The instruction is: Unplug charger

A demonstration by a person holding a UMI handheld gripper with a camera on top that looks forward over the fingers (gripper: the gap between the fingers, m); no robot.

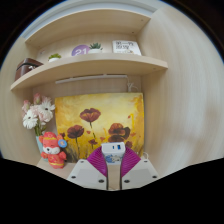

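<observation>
A small white charger [113, 152] with a blue mark on its face sits between the tips of my gripper [113, 149]. Both magenta pads [98, 160] press on its sides, so the gripper is shut on it. The charger is held in the air in front of a painting. No socket or cable shows in this view.
A yellow painting of red poppies [95, 118] leans against the wall straight ahead. To its left stand a vase of pale flowers [38, 113] and an orange figurine [52, 150]. Above are two curved wooden shelves [90, 66] with small plants and boxes.
</observation>
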